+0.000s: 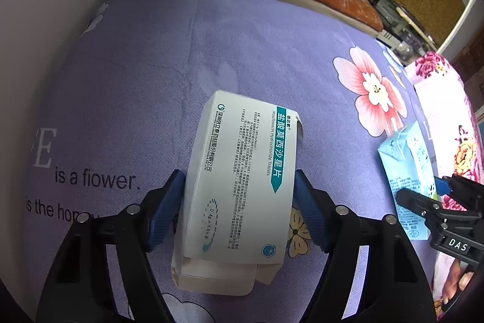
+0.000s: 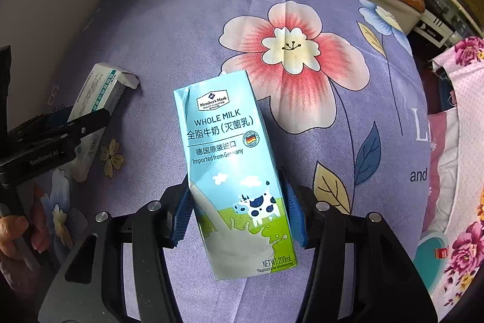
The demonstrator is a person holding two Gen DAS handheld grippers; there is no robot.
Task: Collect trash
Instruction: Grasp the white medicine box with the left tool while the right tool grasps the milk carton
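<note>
The left claw [image 1: 236, 202] straddles a white medicine box [image 1: 242, 171] lying flat on the purple flowered cloth [image 1: 151, 65]; its blue pads [image 1: 168, 208] sit against the box's two long sides, pinching it. The box runs straight ahead from between the fingers, its open flap end nearest the wrist. To that claw's right, the right claw [image 2: 237, 214] pinches a blue milk carton [image 2: 230, 165] the same way, pads pressed on both sides. The carton lies flat, pointing forward toward a large pink flower print [image 2: 293, 56].
</note>
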